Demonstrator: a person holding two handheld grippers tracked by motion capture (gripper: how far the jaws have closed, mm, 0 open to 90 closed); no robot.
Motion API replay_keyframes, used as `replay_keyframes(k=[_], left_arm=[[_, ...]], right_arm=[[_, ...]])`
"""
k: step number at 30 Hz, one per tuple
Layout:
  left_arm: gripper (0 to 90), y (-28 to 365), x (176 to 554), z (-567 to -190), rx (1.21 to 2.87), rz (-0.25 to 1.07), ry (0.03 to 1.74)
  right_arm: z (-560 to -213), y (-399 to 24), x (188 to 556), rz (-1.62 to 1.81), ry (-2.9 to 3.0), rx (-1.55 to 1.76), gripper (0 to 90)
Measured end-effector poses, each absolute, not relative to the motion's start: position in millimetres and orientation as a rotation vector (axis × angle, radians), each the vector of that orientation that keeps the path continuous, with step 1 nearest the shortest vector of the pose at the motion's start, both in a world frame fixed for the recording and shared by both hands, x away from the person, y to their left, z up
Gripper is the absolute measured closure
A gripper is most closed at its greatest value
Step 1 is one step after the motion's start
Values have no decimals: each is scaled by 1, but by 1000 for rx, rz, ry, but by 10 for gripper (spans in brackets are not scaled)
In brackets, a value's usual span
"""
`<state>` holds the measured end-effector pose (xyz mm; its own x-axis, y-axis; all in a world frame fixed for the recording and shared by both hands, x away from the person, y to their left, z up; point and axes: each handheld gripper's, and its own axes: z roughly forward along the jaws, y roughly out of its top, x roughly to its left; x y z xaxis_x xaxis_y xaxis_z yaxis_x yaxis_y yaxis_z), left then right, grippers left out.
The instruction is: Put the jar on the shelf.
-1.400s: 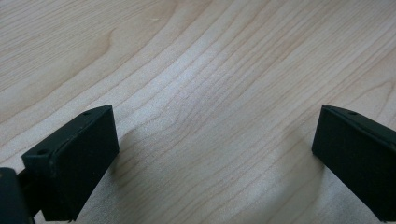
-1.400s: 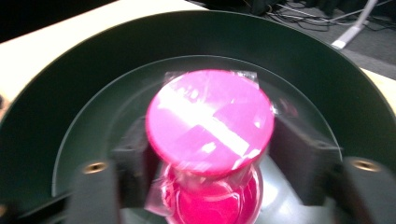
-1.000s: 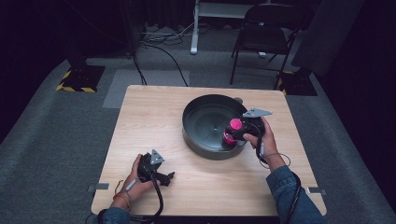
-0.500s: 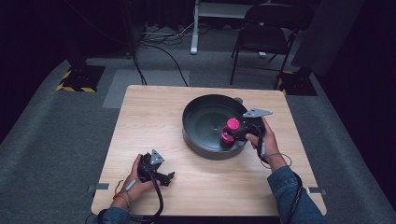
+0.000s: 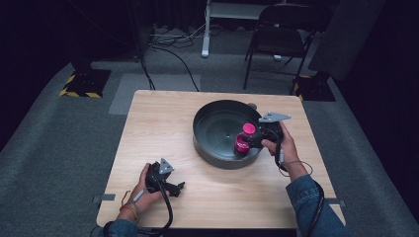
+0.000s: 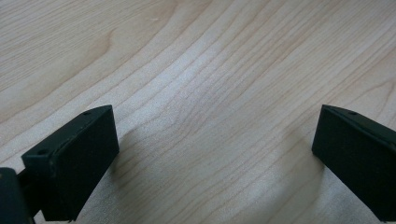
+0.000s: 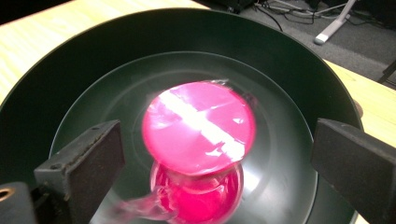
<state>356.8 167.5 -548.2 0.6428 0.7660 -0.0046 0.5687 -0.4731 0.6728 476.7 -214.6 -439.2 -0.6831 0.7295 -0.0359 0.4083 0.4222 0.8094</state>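
While the left fingers point(image 6: 215, 163) stay spread, right fingers point(image 7: 215, 163) newly parted off the pink bottle point(image 7: 198, 154).

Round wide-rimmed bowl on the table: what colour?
Dark grey-green bowl; clearest in the right gripper view.

Studio or lab recording space: dark surrounds, grey carpet point(image 5: 59, 148), lone wooden desk point(image 5: 163, 118), folding chair point(image 5: 281, 34), loose floor cables point(image 5: 168, 47), stand base with hazard-striped edge point(image 5: 84, 81), tape marks point(image 5: 104, 198).
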Motion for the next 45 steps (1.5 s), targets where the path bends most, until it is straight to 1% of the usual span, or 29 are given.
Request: replay_keyframes(k=[13, 24, 33, 45], left_arm=[[0, 167, 357, -548, 2213, 394, 1034], [0, 167, 357, -548, 2212, 394, 1034], [0, 168, 357, -548, 2213, 395, 1033], [0, 167, 357, -548, 2212, 394, 1034]], right_arm=[[-417, -218, 459, 1100, 2314, 873, 29], [-410, -230, 439, 1076, 2287, 821, 28], [-414, -243, 421, 1056, 2296, 809, 28], [-427, -251, 392, 997, 2290, 754, 27]])
